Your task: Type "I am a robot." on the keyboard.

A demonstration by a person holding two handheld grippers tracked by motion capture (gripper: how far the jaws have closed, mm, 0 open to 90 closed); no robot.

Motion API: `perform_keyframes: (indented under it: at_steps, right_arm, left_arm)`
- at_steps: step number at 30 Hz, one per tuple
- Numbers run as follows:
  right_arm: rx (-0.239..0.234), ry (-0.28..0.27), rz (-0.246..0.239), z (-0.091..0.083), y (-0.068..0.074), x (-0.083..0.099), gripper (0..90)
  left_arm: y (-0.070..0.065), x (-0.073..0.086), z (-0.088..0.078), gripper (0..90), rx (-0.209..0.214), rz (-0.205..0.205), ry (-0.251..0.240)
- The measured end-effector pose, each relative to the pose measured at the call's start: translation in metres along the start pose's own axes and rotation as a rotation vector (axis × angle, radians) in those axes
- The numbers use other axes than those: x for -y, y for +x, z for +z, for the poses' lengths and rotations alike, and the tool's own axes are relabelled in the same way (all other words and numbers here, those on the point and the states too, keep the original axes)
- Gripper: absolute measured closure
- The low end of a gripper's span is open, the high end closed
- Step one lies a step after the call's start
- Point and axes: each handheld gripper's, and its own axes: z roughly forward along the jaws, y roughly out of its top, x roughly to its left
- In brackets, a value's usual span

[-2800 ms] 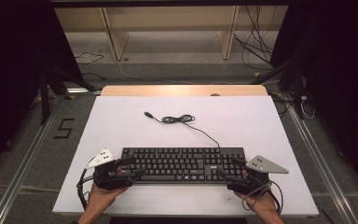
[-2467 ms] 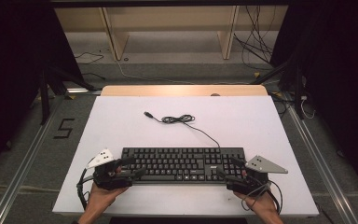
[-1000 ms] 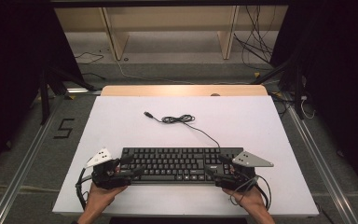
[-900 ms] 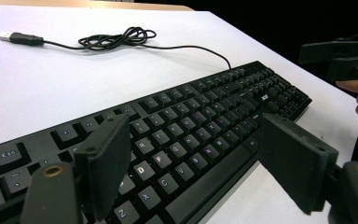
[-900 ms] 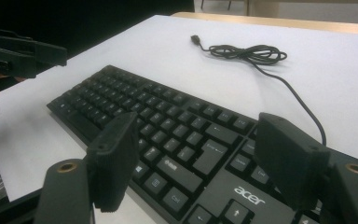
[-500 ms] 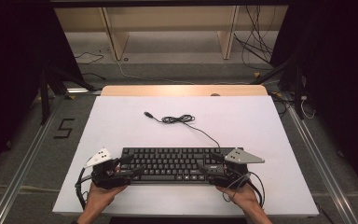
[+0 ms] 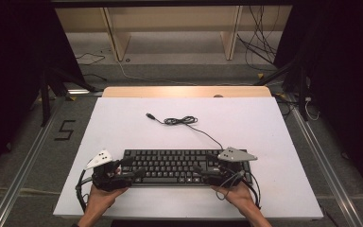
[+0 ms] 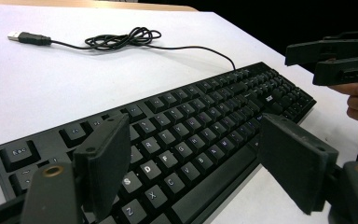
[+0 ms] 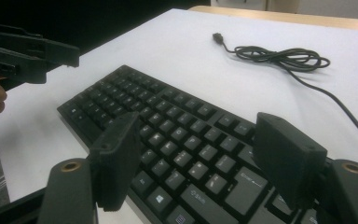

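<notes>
A black keyboard (image 7: 175,165) lies across the near part of the white table (image 7: 264,123), its black cable (image 7: 182,121) coiled behind it and ending in a USB plug (image 7: 150,116). My left gripper (image 7: 134,171) is at the keyboard's left end, its jaws open above the letter keys (image 8: 191,135). My right gripper (image 7: 202,174) hovers over the keyboard's right part (image 9: 177,135). Its jaws are wide open and have just closed a little, with nothing held between them. In the left gripper view the right gripper (image 8: 340,60) appears beyond the keyboard. The right gripper view has the left gripper (image 9: 28,51) at its far left.
A wooden strip (image 7: 184,91) runs along the table's far edge, with a wooden shelf frame (image 7: 170,28) behind it and loose cables (image 7: 260,52) on the floor. A "5" mark (image 7: 64,130) is on the floor at the left. Open table surface lies behind the keyboard.
My right gripper has slid left from the keyboard's right end to over its keys. The left gripper and the keyboard have stayed where they were.
</notes>
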Motion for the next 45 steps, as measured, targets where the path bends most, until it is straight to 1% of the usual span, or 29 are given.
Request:
perform_keyframes:
  at_steps: [3,4,6,8,9,11,14,15,16,17,18,20,24,25,26,27,28,29,30,32,33,37,38,39,40,43,44,45]
  right_arm:
    - [-0.007,0.005,0.001,0.004,0.002,-0.002,35.0]
    - [-0.010,0.008,0.001,0.006,0.002,-0.003,35.5]
    - [-0.013,0.018,0.003,0.010,0.004,-0.004,37.0]
    - [-0.015,0.027,0.003,0.014,0.006,-0.006,39.3]
    - [-0.017,0.034,0.003,0.016,0.006,-0.007,40.4]
    - [-0.017,0.040,0.001,0.019,0.007,-0.008,41.6]
    - [-0.017,0.064,0.001,0.027,0.009,-0.010,44.5]
    - [-0.025,0.072,-0.003,0.032,0.011,-0.011,47.7]
    - [-0.025,0.072,-0.003,0.032,0.011,-0.011,47.7]
    - [-0.025,0.082,-0.010,0.037,0.013,-0.012,50.9]
    - [-0.025,0.082,-0.010,0.037,0.013,-0.012,50.9]
    - [-0.023,0.093,-0.013,0.041,0.014,-0.013,54.9]
    - [-0.030,0.107,-0.020,0.049,0.016,-0.015,65.4]
    - [-0.036,0.114,-0.024,0.053,0.016,-0.016,69.9]
    - [-0.036,0.114,-0.024,0.053,0.016,-0.016,69.9]
    - [-0.038,0.122,-0.023,0.057,0.017,-0.017,74.0]
    - [-0.038,0.122,-0.023,0.057,0.017,-0.017,74.0]
    - [-0.040,0.135,-0.025,0.061,0.018,-0.017,78.1]
    - [-0.040,0.135,-0.025,0.061,0.018,-0.017,78.1]
    - [-0.041,0.150,-0.031,0.066,0.018,-0.018,83.4]
    - [-0.041,0.150,-0.031,0.066,0.018,-0.018,83.4]
    - [-0.037,0.178,-0.032,0.073,0.019,-0.019,89.7]
    - [-0.036,0.182,-0.033,0.075,0.019,-0.019,90.0]
    - [-0.032,0.196,-0.034,0.078,0.019,-0.019,90.0]
    - [-0.032,0.196,-0.034,0.078,0.019,-0.019,90.0]
    - [-0.028,0.214,-0.039,0.086,0.020,-0.020,90.0]
    - [-0.028,0.214,-0.039,0.086,0.020,-0.020,90.0]
    - [-0.026,0.218,-0.037,0.088,0.021,-0.020,90.0]
  left_arm:
    - [0.001,0.000,0.000,25.3,-0.006,0.000,0.002]
    - [0.002,0.000,-0.001,25.3,-0.016,0.001,0.008]
    - [0.003,0.000,-0.001,25.7,-0.026,-0.009,0.011]
    - [0.005,0.000,-0.001,26.1,-0.033,-0.010,0.014]
    - [0.006,0.000,-0.001,26.4,-0.047,-0.018,0.023]
    - [0.007,0.000,-0.002,26.9,-0.055,-0.021,0.029]
    - [0.010,0.001,-0.002,28.3,-0.071,-0.034,0.039]
    - [0.011,0.001,-0.003,30.6,-0.078,-0.034,0.044]
    - [0.012,0.001,-0.003,30.6,-0.081,-0.039,0.043]
    - [0.013,0.001,-0.004,33.9,-0.083,-0.040,0.049]
    - [0.014,0.001,-0.004,33.9,-0.090,-0.043,0.055]
    - [0.016,0.002,-0.005,37.5,-0.098,-0.050,0.067]
    - [0.019,0.003,-0.006,47.3,-0.139,-0.057,0.093]
    - [0.020,0.003,-0.007,52.6,-0.146,-0.059,0.100]
    - [0.021,0.004,-0.007,52.6,-0.154,-0.059,0.106]
    - [0.021,0.004,-0.007,57.2,-0.159,-0.063,0.108]
    - [0.021,0.004,-0.007,57.2,-0.160,-0.063,0.113]
    - [0.021,0.005,-0.007,62.0,-0.163,-0.065,0.117]
    - [0.021,0.005,-0.007,63.4,-0.165,-0.065,0.122]
    - [0.020,0.006,-0.006,66.5,-0.166,-0.065,0.135]
    - [0.019,0.007,-0.005,66.5,-0.167,-0.066,0.141]
    - [0.018,0.008,-0.004,74.4,-0.177,-0.073,0.153]
    - [0.019,0.009,-0.004,74.4,-0.180,-0.081,0.154]
    - [0.019,0.009,-0.005,77.7,-0.183,-0.085,0.156]
    - [0.019,0.009,-0.005,77.7,-0.189,-0.087,0.159]
    - [0.020,0.010,-0.005,83.0,-0.201,-0.092,0.172]
    - [0.021,0.010,-0.005,83.0,-0.203,-0.091,0.178]
    - [0.021,0.011,-0.005,83.7,-0.203,-0.099,0.178]
